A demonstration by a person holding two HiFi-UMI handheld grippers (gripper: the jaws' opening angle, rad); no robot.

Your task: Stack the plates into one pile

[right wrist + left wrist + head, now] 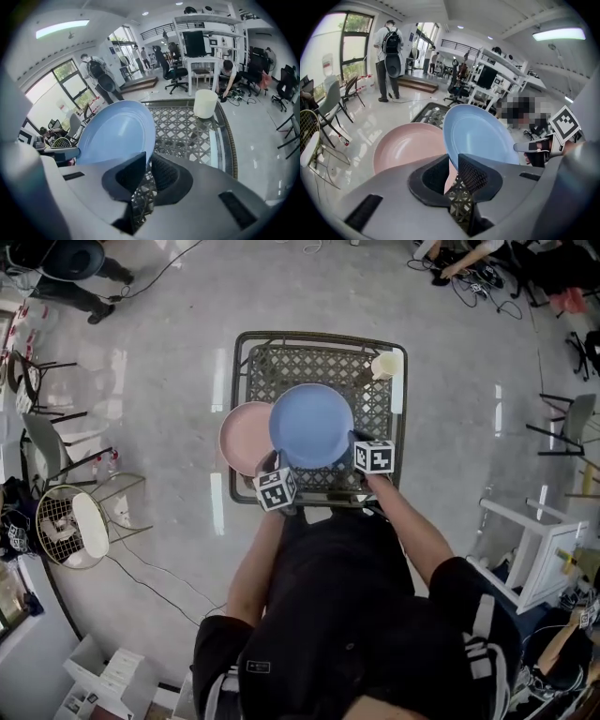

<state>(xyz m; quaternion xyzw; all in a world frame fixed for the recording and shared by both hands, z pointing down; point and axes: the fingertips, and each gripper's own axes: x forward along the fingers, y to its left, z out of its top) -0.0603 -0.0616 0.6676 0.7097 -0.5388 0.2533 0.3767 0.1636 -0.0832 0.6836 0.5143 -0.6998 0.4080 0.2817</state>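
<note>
Lattice worktop (375, 409) has the pink plate (244, 435) at its left edge, and the blue plate (311, 425) is held above, partly overlapping it. The left gripper (453, 164) and right gripper (146, 161) fingers each clamp the blue plate's near rim. It looks stiff, glossy, likely slippery and chippable, so rim grips on both sides suit it.

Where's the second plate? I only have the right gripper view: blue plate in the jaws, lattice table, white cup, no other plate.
Observer: A pink plate is just left of the blue plate. In the head view the blue one overlaps its right edge.
Operator: Is the pink one fully over the table?
Observer: No. In the head view its left side sticks out past the left rim of the table.
Operator: Which plate is the left gripper on?
Observer: The left gripper has the blue plate's rim between its jaws. The pink plate shows behind them, not gripped as far as I can tell.
</note>
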